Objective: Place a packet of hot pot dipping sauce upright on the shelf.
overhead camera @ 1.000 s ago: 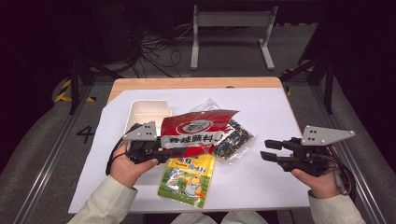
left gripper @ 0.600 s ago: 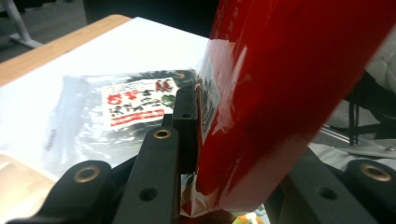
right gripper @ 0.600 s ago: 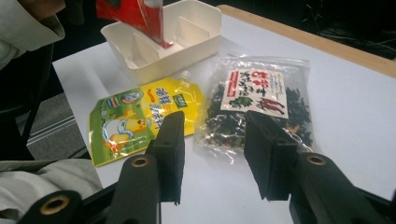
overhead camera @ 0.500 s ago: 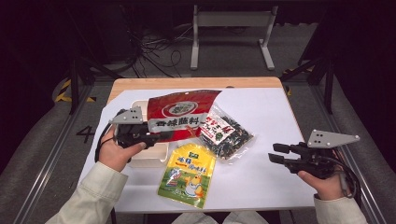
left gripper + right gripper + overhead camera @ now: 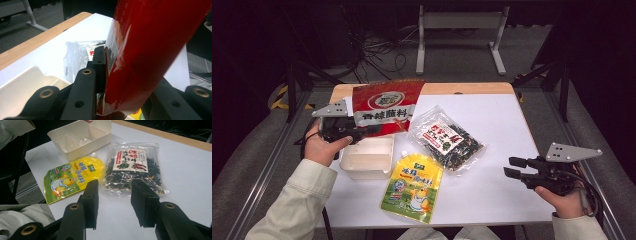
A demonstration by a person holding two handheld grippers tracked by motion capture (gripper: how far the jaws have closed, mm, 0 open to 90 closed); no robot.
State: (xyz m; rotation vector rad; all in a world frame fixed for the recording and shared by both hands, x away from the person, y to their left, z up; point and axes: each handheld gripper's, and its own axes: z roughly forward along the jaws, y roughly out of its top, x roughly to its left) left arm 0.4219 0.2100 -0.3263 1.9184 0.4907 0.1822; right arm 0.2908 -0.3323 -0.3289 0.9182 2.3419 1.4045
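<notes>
The left claw (image 5: 362, 131) grips a glossy red packet (image 5: 384, 106) by its lower edge, holding it upright just above the far rim of the white divided plastic box (image 5: 364, 161); the box lies directly below, nearer the left hand; the right claw (image 5: 516, 167) hovers open and empty over the worktop (image 5: 492, 120), pointing towards the crinkly clear bag of dark dried bits (image 5: 447, 138) and the flat yellow spouted pouch (image 5: 413, 186).

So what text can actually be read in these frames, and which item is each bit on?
Red packet, held in the left claw: a white band of large Chinese characters, too blurred to read surely; a round logo above, unreadable.
Yellow spouted pouch: blue Chinese characters and a cartoon figure, not legible.
Clear bag of dark dried bits: white label with red and black characters, too small to read.
No readable numbers or signs.
</notes>
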